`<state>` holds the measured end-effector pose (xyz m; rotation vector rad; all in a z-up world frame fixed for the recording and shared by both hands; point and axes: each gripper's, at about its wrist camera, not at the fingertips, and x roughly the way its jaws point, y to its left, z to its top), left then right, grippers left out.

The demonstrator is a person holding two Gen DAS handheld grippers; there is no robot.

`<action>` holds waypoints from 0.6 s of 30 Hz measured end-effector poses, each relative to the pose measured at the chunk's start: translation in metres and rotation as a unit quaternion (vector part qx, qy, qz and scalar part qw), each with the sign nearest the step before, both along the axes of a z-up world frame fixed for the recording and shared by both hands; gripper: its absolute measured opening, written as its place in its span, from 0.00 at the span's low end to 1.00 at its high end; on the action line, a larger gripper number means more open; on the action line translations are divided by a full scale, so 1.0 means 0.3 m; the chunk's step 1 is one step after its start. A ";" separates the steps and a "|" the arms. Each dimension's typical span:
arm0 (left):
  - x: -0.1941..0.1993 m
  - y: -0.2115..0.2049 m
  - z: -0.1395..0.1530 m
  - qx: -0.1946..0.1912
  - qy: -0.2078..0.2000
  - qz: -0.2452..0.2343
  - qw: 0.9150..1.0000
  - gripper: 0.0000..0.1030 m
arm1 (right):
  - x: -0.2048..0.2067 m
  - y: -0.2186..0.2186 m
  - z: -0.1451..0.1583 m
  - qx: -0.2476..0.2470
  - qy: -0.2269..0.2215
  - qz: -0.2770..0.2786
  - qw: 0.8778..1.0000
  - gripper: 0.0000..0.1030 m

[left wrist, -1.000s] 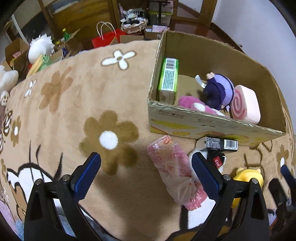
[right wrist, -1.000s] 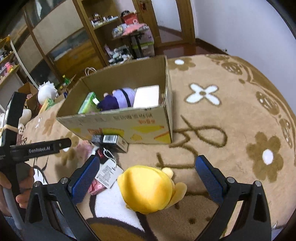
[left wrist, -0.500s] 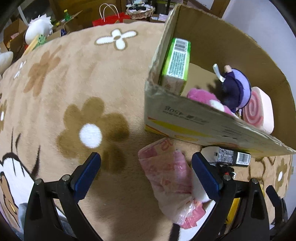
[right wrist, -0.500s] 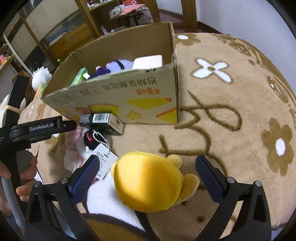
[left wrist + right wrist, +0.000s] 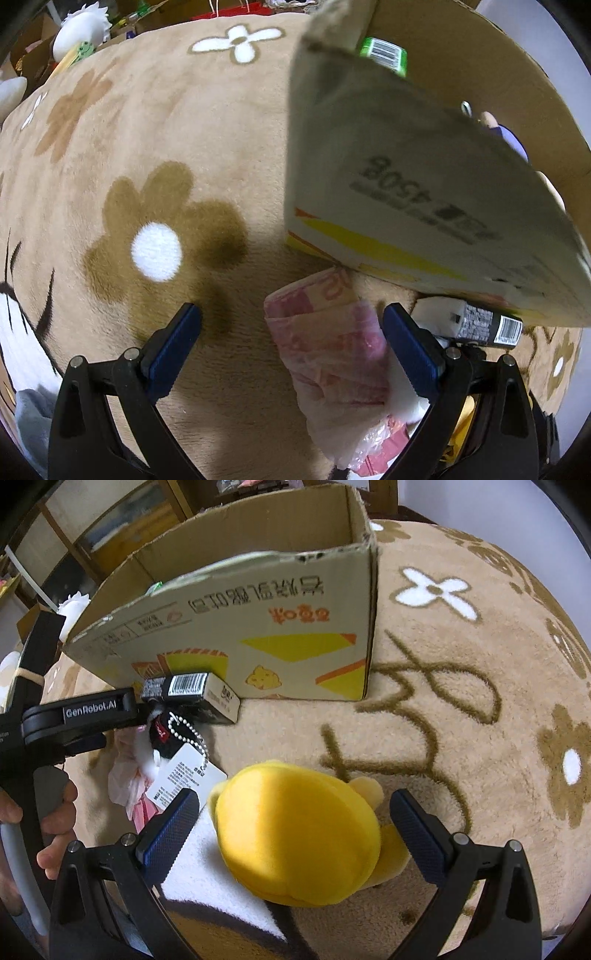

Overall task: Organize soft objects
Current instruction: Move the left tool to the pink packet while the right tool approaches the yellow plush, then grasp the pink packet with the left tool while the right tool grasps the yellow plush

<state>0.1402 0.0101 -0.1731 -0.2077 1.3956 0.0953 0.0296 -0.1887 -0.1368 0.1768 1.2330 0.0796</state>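
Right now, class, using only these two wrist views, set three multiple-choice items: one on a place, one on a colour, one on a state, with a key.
1. Where does the black barcoded box lie?
A. inside the cardboard box
B. on the carpet against the cardboard box's front wall
C. on the plush toy

2. What colour is the plush toy between the right tool's fingers?
A. yellow
B. purple
C. green

3. How does the left tool stand?
A. shut on the pink packet
B. shut, empty
C. open, with the pink packet between its fingers

Key: B, it rests at the cardboard box's base; A, its surface is plainly yellow; C, one finger is clear of the packet.
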 end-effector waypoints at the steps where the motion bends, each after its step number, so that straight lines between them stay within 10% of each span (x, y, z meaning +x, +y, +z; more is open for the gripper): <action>1: 0.000 -0.001 -0.006 0.002 0.001 -0.002 1.000 0.95 | -0.001 0.003 -0.004 -0.001 0.004 0.001 1.000 1.00; 18: -0.041 -0.107 -0.022 0.040 -0.018 -0.068 0.997 0.50 | -0.016 0.024 -0.050 -0.032 0.040 0.018 0.998 0.88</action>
